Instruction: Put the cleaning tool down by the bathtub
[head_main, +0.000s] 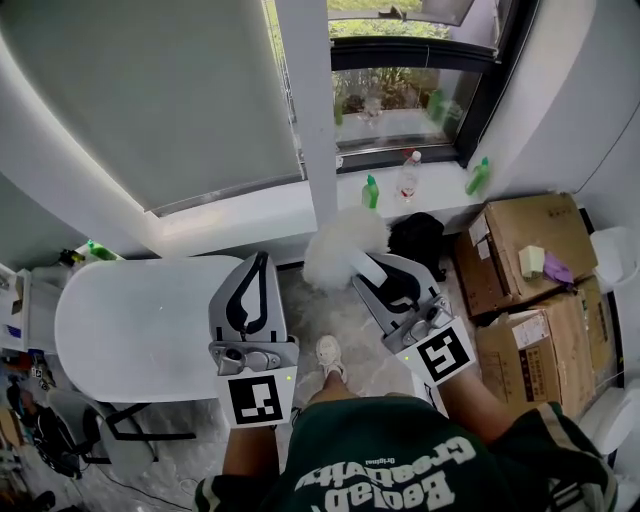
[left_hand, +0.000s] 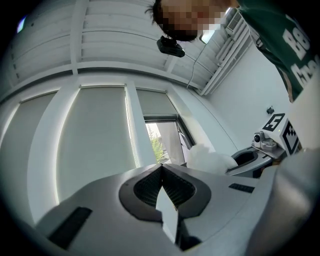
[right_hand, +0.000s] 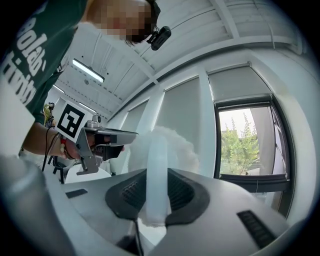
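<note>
Cleaning tool (head_main: 340, 245), fluffy white head, smooth handle pinched in right gripper (head_main: 366, 268), left gripper (head_main: 262, 260) jaws pressed together

Green shirt (head_main: 392, 455) (white lettering), white sneaker (head_main: 329, 353)

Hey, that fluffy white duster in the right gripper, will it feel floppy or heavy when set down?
Probably light: the duster is mostly airy fluff. Its pale handle looks stiff, standing straight from the right gripper.
</note>
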